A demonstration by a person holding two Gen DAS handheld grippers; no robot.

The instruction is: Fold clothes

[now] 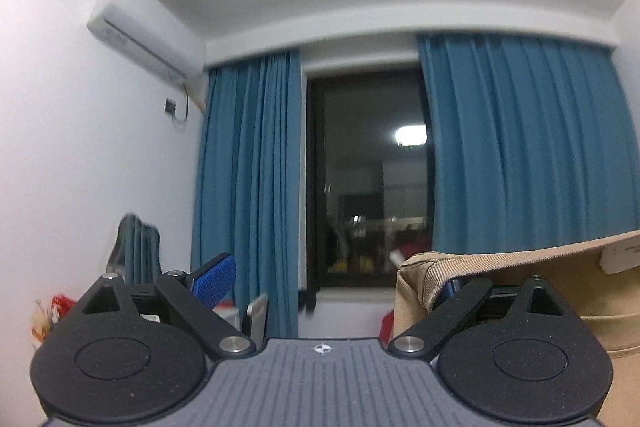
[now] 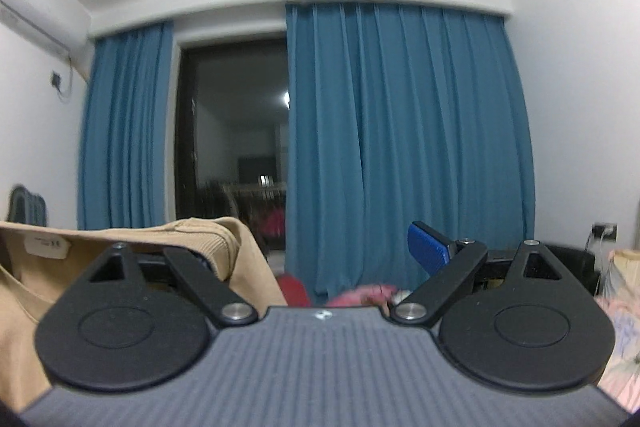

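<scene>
Both sets of jaws stand wide apart. On my left gripper [image 1: 324, 287] the tan garment [image 1: 520, 287] is draped over the right finger, while the blue pad [image 1: 212, 283] on the other finger is bare. On my right gripper [image 2: 320, 251] that cloth [image 2: 120, 251] covers the left finger. Blue curtains [image 2: 400, 147] and a dark window [image 1: 368, 187] face me.

Left wrist view: behind left tongs [image 1: 324, 279], level, tilted slightly up, facing window [image 1: 368, 183] and blue curtains [image 1: 528, 143]. Right wrist view: behind right tongs [image 2: 320, 251], same heading. Shared: window, curtains, air conditioner [image 1: 140, 31], tan garment [image 1: 520, 291] close to both lenses.
</scene>
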